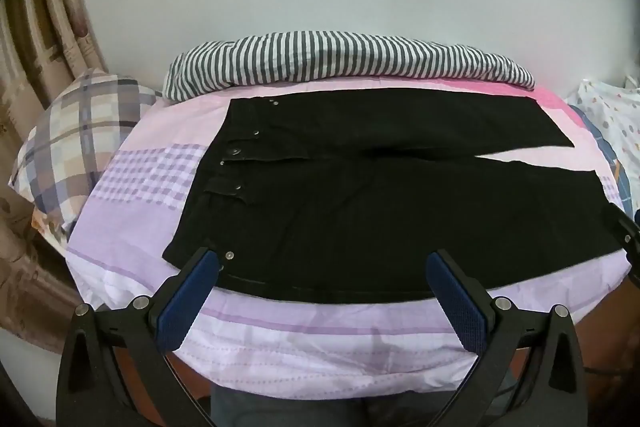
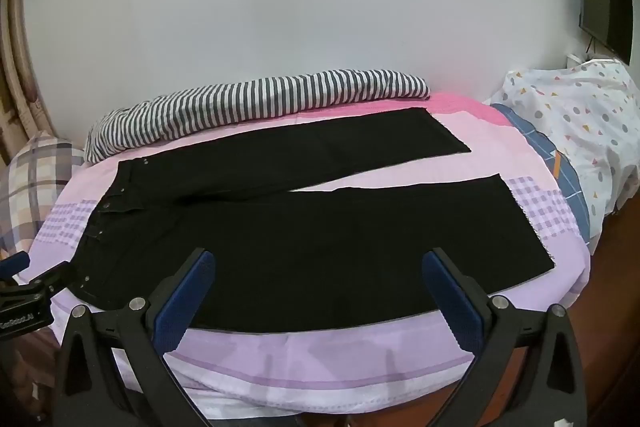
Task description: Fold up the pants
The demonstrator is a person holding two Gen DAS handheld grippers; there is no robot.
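We see black pants (image 1: 380,195) lying flat on the bed (image 1: 132,219), in the middle of both frames. The waistband w/ metal buttons is at the left side, and the 2 legs go to the right and open a bit like a "V", so pink sheet shows between them. The far leg ends near the upper right, the near leg ends at the right edge of the bed.

In the left wrist view our left claw (image 1: 322,265) is fully spread at the bottom of the frame, nothing between its blue pads. Its left fingertip (image 1: 208,261) is over the near waist corner of the pants; we cannot tell if it touches the cloth. In the right wrist view our right claw (image 2: 320,261) is also spread wide and holds nothing; it is above the near leg, approx. at mid length. The left claw shows there too, at the left edge beside the waistband.

Behind the pants, along the wall, lies a striped cloth (image 1: 340,57). A plaid pillow (image 1: 80,131) is at the left, and a dotted white bedding (image 2: 580,131) at the right.
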